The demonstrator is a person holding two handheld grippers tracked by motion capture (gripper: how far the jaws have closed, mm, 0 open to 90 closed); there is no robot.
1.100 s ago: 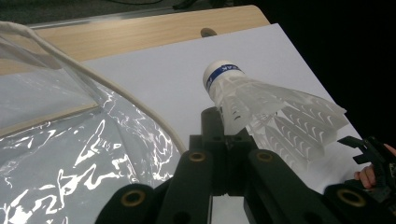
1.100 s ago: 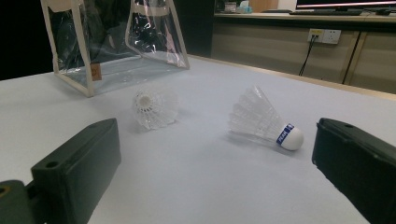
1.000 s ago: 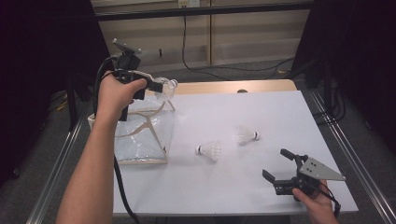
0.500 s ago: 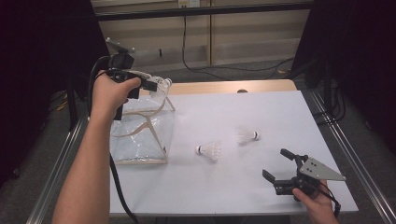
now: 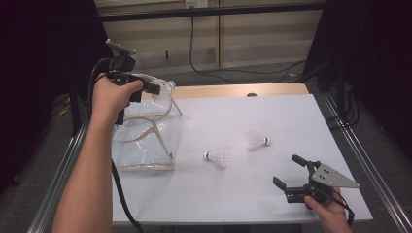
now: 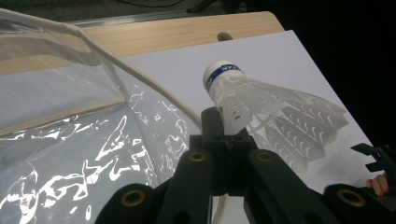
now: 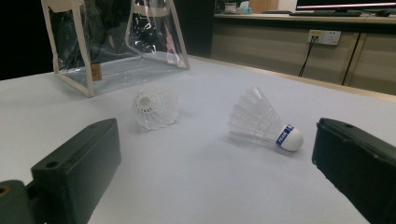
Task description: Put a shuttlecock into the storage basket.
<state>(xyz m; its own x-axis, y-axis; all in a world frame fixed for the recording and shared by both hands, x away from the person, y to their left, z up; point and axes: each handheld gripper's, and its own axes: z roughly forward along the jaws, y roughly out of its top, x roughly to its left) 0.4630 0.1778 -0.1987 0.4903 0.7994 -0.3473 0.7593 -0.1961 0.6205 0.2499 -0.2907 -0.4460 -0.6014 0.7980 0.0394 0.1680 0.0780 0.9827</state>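
My left gripper point(image 5: 154, 89) is shut on a white plastic shuttlecock point(image 5: 168, 87) and holds it in the air over the top of a clear plastic bag point(image 5: 145, 138) with beige trim. In the left gripper view the jaws point(image 6: 226, 137) pinch the shuttlecock point(image 6: 261, 107) by its skirt, with its blue-banded cork pointing up and away, and the bag point(image 6: 70, 140) lies below. Two more shuttlecocks point(image 5: 217, 156) point(image 5: 255, 141) lie on the white table. My right gripper point(image 5: 287, 170) rests open near the front right edge. Its jaws point(image 7: 215, 186) frame both shuttlecocks point(image 7: 154, 108) point(image 7: 264, 122).
The white table top point(image 5: 272, 111) has a wooden strip along its back edge. Metal rails run down both sides. The bag point(image 7: 116, 42) stands upright at the table's left. Cables lie on the floor behind the table.
The left hand has drifted slightly left with the shuttlecock still in its gripper. The right gripper and the two shuttlecocks on the table have stayed put.
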